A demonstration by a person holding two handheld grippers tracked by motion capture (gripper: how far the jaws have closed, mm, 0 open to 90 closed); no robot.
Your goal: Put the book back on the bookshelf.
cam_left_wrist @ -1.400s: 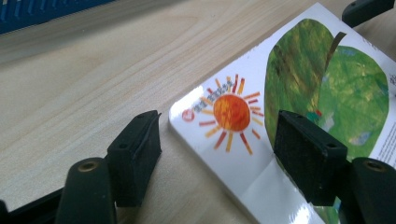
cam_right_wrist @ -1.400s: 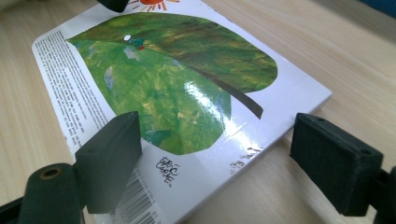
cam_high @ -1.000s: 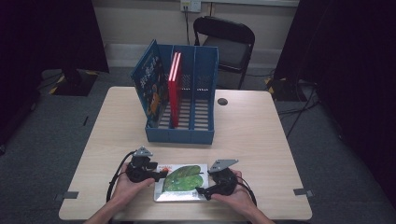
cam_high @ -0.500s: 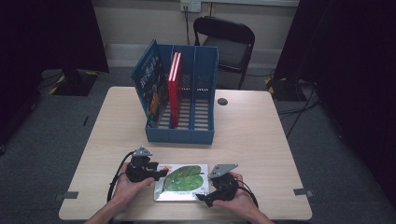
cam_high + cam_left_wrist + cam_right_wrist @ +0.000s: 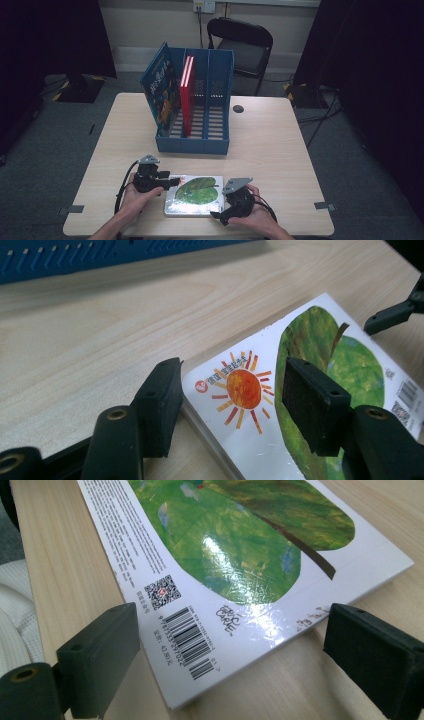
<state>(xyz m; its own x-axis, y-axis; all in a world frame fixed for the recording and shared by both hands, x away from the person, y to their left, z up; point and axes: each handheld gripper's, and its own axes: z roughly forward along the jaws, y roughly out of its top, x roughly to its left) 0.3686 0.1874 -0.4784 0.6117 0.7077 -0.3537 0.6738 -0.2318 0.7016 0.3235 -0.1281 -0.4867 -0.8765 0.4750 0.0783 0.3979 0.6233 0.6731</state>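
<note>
Book (image 5: 225, 555): glossy laminated card cover, glare on the green leaf print, thick board edge. Table (image 5: 90, 340): pale wood-grain laminate, smooth, low sheen; file rack (image 5: 200, 115) near the far edge is blue perforated plastic, matt. Left gripper (image 5: 230, 405) and right gripper (image 5: 225, 665): matt black plastic jaws with rough dark pads (image 5: 305, 405), brass-look inserts.

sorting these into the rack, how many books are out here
3: the leaf-cover book flat on the table's near edge, the dark blue book leaning in the file rack's left slot, the red book upright beside it. Dividers may hide others.
</note>
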